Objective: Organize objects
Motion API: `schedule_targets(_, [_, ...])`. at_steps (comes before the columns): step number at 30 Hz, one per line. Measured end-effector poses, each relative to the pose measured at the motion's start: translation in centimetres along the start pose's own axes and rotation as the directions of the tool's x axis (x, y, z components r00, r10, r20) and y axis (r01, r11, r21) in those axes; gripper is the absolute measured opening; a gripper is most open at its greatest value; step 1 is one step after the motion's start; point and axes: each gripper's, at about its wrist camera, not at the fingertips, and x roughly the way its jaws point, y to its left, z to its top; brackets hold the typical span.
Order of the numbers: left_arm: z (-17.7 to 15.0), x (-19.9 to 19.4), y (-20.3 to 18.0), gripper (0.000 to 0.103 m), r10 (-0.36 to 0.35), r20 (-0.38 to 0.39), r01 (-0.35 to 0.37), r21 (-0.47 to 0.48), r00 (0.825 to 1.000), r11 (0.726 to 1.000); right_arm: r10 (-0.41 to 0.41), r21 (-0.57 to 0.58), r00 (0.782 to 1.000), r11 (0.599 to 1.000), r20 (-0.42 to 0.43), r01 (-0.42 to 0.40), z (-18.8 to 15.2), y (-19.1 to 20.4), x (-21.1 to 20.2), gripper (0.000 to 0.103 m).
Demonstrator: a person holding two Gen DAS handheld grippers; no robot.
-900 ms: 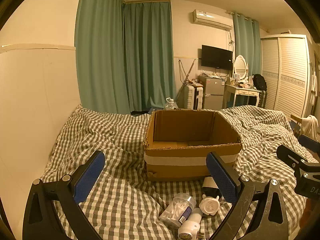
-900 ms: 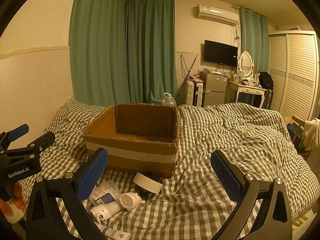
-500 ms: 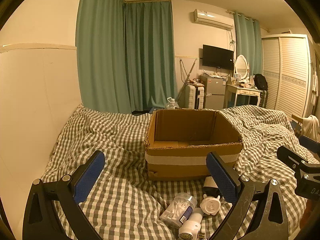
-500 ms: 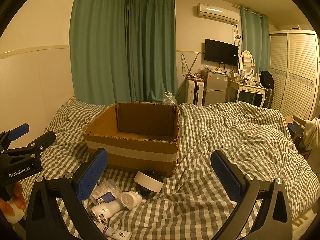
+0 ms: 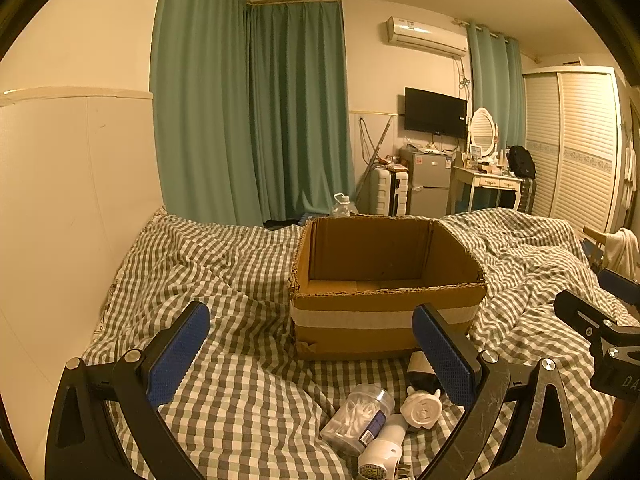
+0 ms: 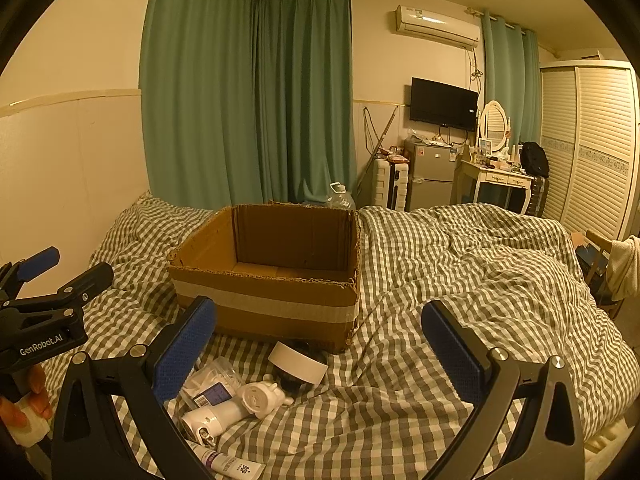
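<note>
An open cardboard box (image 5: 386, 316) (image 6: 264, 304) stands on the checked bed cover, with nothing showing inside it. In front of it lies a small heap: a clear cotton-swab jar (image 5: 358, 420) (image 6: 212, 384), a white plug-in device (image 5: 380, 454) (image 6: 216, 416), a round white gadget (image 5: 420, 412) (image 6: 260, 398), a white and black roll (image 6: 298, 366) (image 5: 420, 368) and a tube (image 6: 230, 462). My left gripper (image 5: 312, 356) is open and empty above the heap. My right gripper (image 6: 320, 354) is open and empty, just right of the heap.
The wall and headboard panel (image 5: 60, 220) run along the left of the bed. The rumpled duvet (image 6: 480, 280) spreads to the right. A fridge (image 6: 430, 178), dressing table (image 6: 498, 180) and wardrobe (image 6: 592, 152) stand beyond the bed's far end.
Both views have shifted very slightly; the grippers stay open and nothing on the bed has moved.
</note>
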Motion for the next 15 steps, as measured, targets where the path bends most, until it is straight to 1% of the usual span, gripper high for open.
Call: schedule_targets(15, [-0.08,-0.37,-0.37,0.103,-0.005,-0.003,0.005,0.005,1.0,1.0,0.0,-0.002,1.0,1.0,0.003,0.0,0.03,0.18,-0.13,0.103])
